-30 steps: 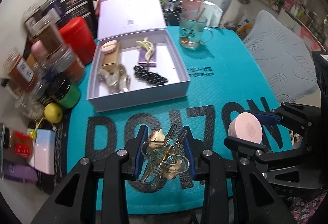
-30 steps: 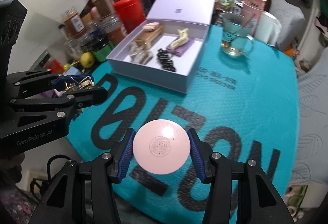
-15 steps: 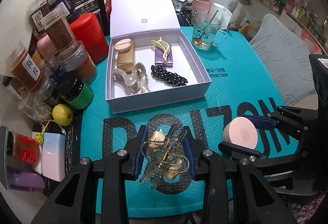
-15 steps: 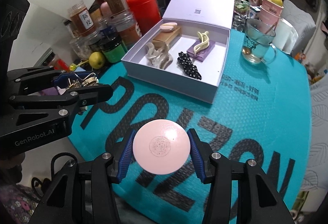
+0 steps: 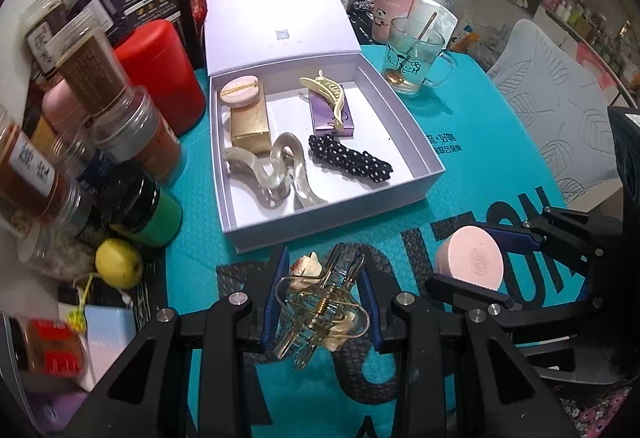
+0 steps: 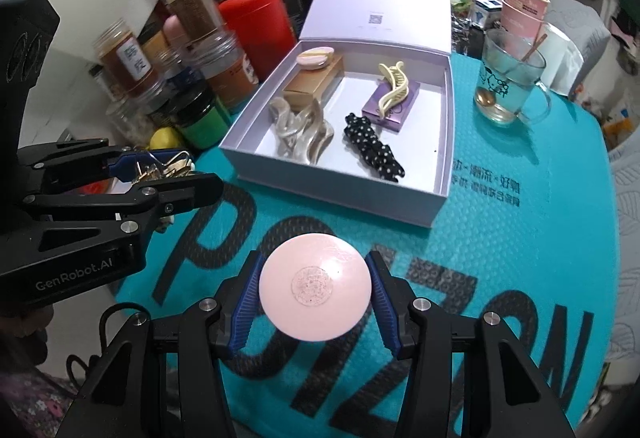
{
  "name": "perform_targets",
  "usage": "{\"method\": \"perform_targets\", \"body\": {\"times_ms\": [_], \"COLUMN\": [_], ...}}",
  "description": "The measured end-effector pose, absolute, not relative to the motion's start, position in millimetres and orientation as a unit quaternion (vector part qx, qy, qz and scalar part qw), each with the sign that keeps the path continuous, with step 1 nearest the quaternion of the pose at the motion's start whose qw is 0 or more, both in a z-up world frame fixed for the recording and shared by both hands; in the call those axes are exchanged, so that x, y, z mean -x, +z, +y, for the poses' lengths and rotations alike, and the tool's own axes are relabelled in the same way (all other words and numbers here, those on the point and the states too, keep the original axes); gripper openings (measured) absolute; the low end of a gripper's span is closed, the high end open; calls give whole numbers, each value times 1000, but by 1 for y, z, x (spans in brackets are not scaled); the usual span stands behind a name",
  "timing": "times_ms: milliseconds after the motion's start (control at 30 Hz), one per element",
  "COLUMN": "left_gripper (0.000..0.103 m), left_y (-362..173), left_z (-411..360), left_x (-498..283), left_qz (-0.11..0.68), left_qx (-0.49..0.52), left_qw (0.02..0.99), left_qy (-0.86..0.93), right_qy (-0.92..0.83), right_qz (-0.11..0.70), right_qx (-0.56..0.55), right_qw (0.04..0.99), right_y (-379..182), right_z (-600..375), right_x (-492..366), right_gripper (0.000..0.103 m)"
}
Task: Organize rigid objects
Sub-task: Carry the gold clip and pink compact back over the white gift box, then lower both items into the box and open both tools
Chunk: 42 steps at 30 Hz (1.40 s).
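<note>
My left gripper (image 5: 322, 302) is shut on a gold wire hair claw (image 5: 320, 308) with a cream ornament, held above the teal mat. My right gripper (image 6: 314, 294) is shut on a round pink compact (image 6: 315, 288); it also shows at the right of the left wrist view (image 5: 470, 264). Ahead lies an open lavender box (image 5: 248, 197), lid tilted back. Inside are a gold carton (image 5: 249, 123) with a pink puff on it, a clear wavy hair claw (image 5: 276, 173), a black dotted scrunchie (image 5: 352, 161) and a cream claw clip (image 5: 326, 93) on a purple carton.
Spice jars (image 5: 96, 77), a red canister (image 5: 160, 73), a green-lidded jar (image 5: 148, 211) and a lemon (image 5: 118, 268) crowd the left. A glass mug with a spoon (image 5: 414, 55) and pink cups (image 5: 396, 1) stand behind the box. The teal mat (image 6: 520, 238) covers the table; grey chairs lie beyond at right.
Both grippers have moved toward the open box with their loads; the box and jars now appear larger and nearer. Neither grip has changed.
</note>
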<state>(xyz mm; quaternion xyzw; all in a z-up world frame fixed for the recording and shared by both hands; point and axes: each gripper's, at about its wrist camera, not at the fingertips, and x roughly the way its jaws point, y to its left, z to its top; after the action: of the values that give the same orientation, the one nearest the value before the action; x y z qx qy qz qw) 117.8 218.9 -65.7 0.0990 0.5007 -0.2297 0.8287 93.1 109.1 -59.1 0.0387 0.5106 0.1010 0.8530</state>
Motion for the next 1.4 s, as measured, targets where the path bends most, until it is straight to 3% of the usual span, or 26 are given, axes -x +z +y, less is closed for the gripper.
{"method": "perform_targets", "body": {"times_ms": [1400], "left_gripper": [33], "left_y": [-55], "left_z": [175], "left_x": [-274], "left_qz": [455], "left_qx": [-99], "left_qw": [840], "left_qy": [-278], "right_qy": [41], "right_qz": [468], "right_qx": [-47], "right_qw": [881], "right_y": [-43], "right_z": [61], "right_x": [-228], "right_gripper": [51]}}
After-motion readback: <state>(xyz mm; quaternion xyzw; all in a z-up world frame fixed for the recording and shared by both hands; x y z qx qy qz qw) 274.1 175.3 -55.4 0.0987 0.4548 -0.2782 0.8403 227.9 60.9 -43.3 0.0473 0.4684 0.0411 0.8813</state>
